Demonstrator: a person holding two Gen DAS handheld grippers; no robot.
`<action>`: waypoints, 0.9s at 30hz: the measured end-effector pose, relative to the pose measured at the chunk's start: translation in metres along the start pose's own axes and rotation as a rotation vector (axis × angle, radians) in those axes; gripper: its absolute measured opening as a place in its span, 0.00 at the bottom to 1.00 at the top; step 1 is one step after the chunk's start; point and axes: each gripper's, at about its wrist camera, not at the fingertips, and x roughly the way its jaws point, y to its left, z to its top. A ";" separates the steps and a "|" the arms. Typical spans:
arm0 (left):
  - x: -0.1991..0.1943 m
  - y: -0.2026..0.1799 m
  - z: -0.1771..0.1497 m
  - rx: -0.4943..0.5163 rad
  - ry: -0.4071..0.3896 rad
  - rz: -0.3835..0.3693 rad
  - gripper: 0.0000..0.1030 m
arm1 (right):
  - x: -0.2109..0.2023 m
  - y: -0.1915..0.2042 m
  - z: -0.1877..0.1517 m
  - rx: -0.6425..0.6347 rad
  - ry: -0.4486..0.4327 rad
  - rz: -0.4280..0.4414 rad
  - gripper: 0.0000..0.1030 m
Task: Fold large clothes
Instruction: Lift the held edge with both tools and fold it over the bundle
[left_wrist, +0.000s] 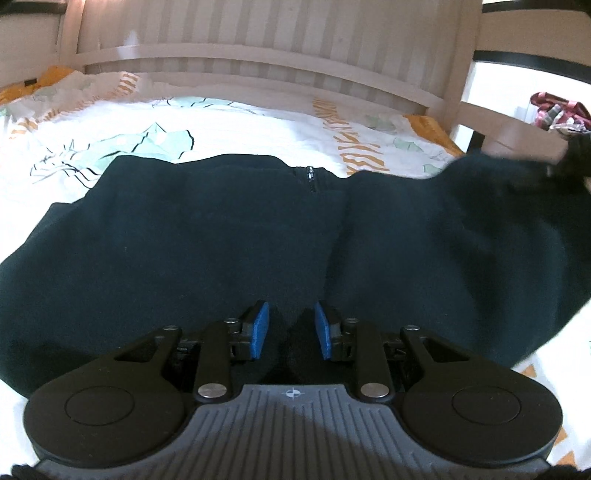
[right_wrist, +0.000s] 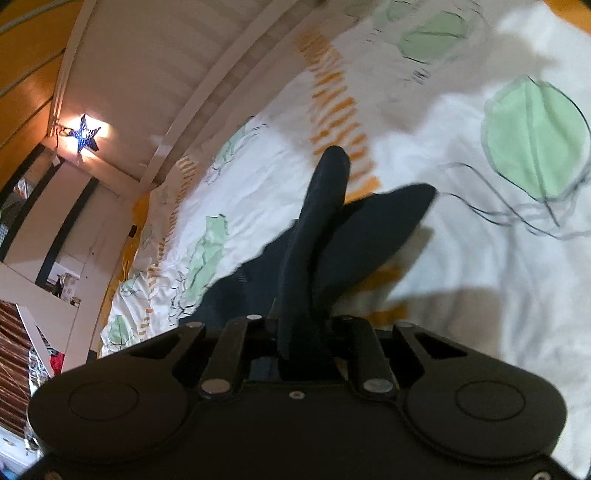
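Observation:
A large dark garment (left_wrist: 221, 240) with a short zip (left_wrist: 311, 179) at its collar lies spread across the patterned bed cover (left_wrist: 240, 122). My left gripper (left_wrist: 291, 328) sits at the garment's near edge, and a bunched fold of the cloth stands pinched between its blue pads (left_wrist: 260, 328). The garment's right part is lifted and blurred. In the right wrist view my right gripper (right_wrist: 306, 328) is raised over the bed and shut on a fold of the same garment (right_wrist: 321, 221). That fold sticks up out of the jaws and hides the fingertips.
A pale slatted headboard (left_wrist: 258, 48) runs along the far side of the bed. Coloured clothing (left_wrist: 557, 110) lies beyond the bed at the right. A lit star lamp (right_wrist: 86, 133) hangs on the wall, with shelves and clutter (right_wrist: 22, 332) at the left.

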 end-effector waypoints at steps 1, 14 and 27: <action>0.000 0.003 0.000 -0.004 0.003 -0.013 0.27 | 0.001 0.012 0.001 -0.013 0.001 0.000 0.23; -0.007 0.034 0.003 -0.073 0.043 -0.131 0.27 | 0.067 0.177 -0.049 -0.258 0.164 -0.048 0.24; -0.052 0.098 -0.009 -0.317 0.146 -0.247 0.27 | 0.182 0.238 -0.123 -0.569 0.382 -0.237 0.27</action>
